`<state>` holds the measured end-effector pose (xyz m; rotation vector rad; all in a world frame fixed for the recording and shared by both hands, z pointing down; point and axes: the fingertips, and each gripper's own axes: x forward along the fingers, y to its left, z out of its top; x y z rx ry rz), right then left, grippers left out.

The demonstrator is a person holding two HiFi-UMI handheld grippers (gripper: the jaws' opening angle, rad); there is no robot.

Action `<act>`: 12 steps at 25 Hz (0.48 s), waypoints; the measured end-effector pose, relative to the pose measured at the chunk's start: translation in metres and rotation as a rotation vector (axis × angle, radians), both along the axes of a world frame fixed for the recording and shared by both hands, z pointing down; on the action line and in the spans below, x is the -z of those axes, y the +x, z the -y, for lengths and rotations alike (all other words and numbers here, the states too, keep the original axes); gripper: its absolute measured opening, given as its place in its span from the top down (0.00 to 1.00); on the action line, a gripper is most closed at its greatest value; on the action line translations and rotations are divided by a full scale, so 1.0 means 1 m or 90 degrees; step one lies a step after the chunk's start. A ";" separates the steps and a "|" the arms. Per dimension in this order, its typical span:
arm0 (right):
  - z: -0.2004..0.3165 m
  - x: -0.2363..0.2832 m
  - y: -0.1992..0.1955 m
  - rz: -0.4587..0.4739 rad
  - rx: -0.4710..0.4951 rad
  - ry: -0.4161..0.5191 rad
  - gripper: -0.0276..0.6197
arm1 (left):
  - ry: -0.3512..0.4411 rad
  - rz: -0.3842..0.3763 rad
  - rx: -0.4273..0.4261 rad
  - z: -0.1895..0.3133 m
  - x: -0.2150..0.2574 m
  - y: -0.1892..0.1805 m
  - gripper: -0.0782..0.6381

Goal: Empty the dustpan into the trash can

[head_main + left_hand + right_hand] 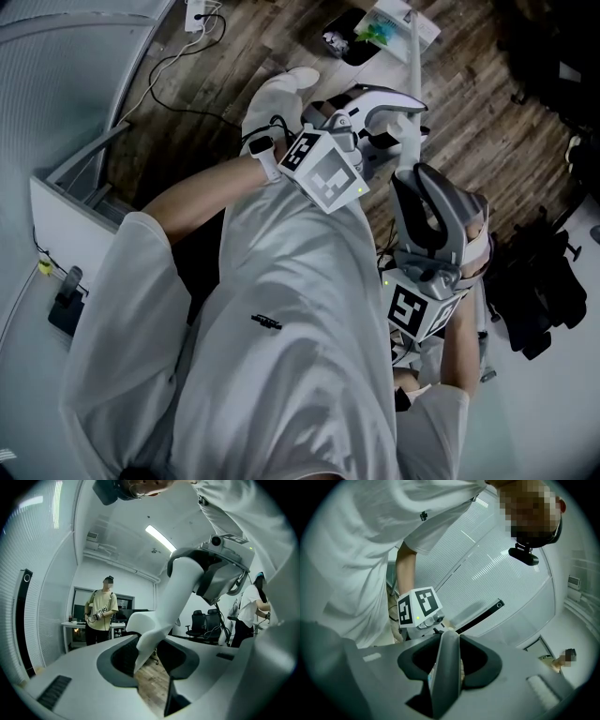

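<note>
L claw (149, 663) clenched on the white handle (180, 585) of the dustpan (401, 19). The pan is at the pole's far end over the wood floor (487, 112), green bits in it, just beside a dark container (345, 45). R claw (449, 670) clenched on a grey-looking bar (447, 651); can't tell if it's the same handle.
</note>
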<state>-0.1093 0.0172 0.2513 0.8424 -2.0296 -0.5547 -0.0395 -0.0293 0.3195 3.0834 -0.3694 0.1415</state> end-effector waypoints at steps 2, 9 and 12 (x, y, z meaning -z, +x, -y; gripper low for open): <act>-0.002 -0.002 0.002 0.000 -0.002 -0.004 0.74 | -0.001 0.003 0.002 0.001 0.000 -0.001 0.71; 0.001 0.000 0.001 0.000 0.002 0.007 0.74 | 0.014 0.020 0.014 0.004 -0.007 -0.002 0.71; 0.002 0.002 0.000 0.002 0.004 0.011 0.74 | 0.013 0.017 0.008 0.002 -0.003 -0.002 0.71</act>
